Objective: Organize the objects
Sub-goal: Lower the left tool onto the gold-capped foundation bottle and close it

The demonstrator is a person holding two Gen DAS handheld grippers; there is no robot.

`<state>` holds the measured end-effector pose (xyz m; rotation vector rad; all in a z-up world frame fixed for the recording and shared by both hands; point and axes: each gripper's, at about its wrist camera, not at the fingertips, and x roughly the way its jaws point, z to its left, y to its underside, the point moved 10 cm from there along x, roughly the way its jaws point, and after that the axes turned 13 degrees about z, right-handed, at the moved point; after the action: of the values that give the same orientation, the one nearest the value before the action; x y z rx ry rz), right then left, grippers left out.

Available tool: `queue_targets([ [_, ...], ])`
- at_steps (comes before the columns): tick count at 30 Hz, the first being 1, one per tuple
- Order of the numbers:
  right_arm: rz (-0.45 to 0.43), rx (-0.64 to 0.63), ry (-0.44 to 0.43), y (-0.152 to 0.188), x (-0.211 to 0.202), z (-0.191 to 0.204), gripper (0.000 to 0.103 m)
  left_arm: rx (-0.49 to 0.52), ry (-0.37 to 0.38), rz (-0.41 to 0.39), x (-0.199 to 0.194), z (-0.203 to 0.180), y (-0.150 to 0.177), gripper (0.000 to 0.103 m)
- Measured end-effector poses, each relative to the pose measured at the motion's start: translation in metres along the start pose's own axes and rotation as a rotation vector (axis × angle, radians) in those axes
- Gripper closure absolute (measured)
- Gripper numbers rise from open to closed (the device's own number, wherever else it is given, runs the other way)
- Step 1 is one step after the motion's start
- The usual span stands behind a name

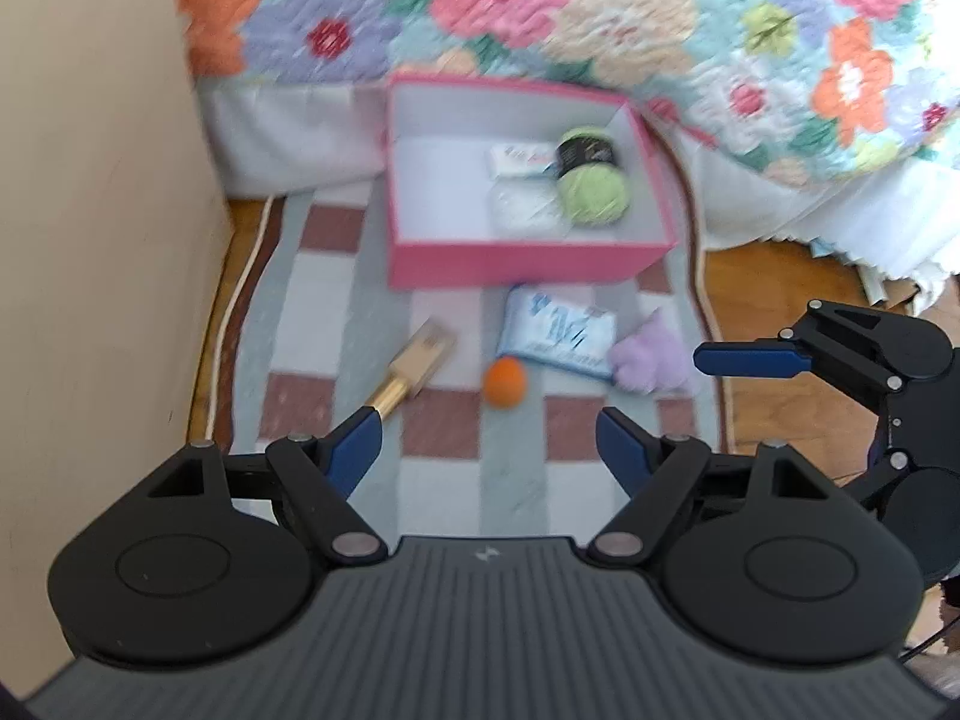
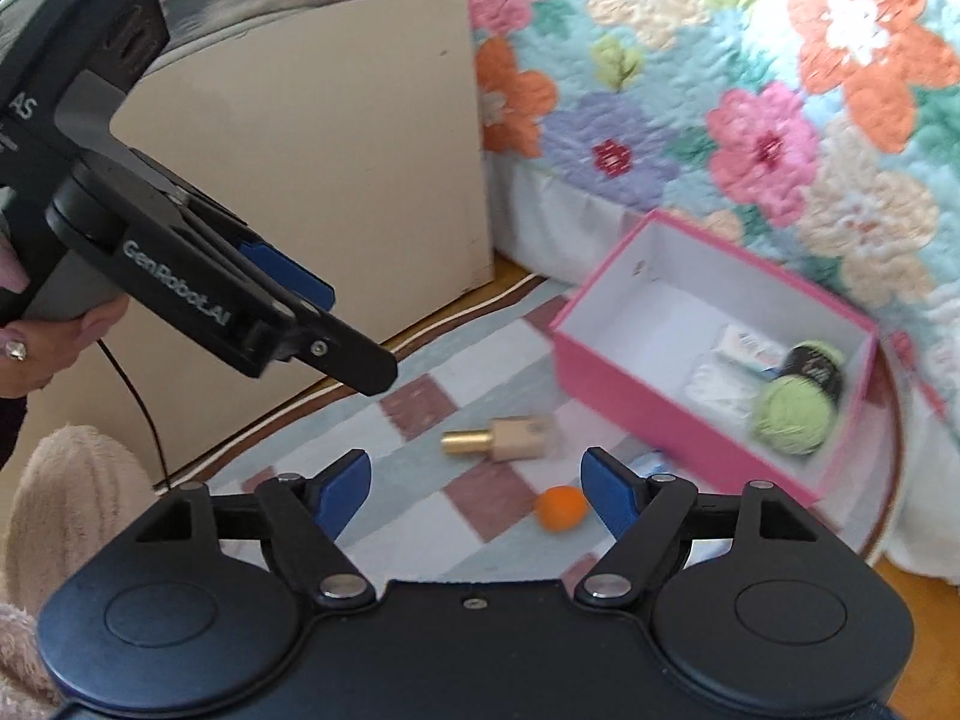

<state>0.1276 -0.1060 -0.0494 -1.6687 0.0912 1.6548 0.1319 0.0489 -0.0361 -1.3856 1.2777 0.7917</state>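
Note:
A pink box [image 1: 516, 264] [image 2: 636, 402] stands on the checked rug and holds a green yarn ball [image 1: 591, 189] [image 2: 792, 411] and white packets [image 1: 519, 159]. In front of it on the rug lie a beige bottle with a gold cap [image 1: 414, 369] [image 2: 510, 438], an orange ball [image 1: 505, 382] [image 2: 561, 508], a blue-and-white packet [image 1: 561, 333] and a lilac soft item [image 1: 651, 354]. My left gripper [image 1: 489, 450] is open and empty above the rug, near the bottle. My right gripper [image 2: 474, 489] is open and empty, with the orange ball by its right finger.
A beige cabinet side [image 1: 102, 210] [image 2: 336, 180] stands at the left. A bed with a flowered quilt [image 1: 600, 12] [image 2: 750, 90] lies behind the box. Wooden floor [image 1: 780, 276] shows past the rug's edge. A pink fluffy item [image 2: 72, 498] lies low at the left.

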Motion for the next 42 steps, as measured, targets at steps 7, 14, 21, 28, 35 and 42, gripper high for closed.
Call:
queue_targets([
  [7,-0.002,0.058,-0.072,-0.005,0.052,0.003,0.021,-0.045,-0.029,0.034,0.036,0.033,0.014,0.025],
  [14,-0.060,0.171,-0.037,0.000,0.102,-0.023,0.021,-0.075,-0.014,0.047,0.087,0.051,0.001,0.025],
  [21,-0.048,0.144,-0.045,0.007,0.157,-0.022,0.021,-0.222,0.057,0.066,0.154,0.075,-0.018,0.028],
  [28,-0.013,0.072,-0.007,0.003,0.200,-0.017,0.021,-0.237,0.090,-0.006,0.185,0.091,-0.026,0.040],
  [35,0.031,0.154,-0.019,0.003,0.232,-0.035,0.021,-0.204,0.112,-0.026,0.211,0.092,-0.035,0.052],
  [42,0.043,0.114,-0.015,0.000,0.239,-0.037,0.021,-0.239,0.191,-0.032,0.223,0.096,-0.036,0.056],
])
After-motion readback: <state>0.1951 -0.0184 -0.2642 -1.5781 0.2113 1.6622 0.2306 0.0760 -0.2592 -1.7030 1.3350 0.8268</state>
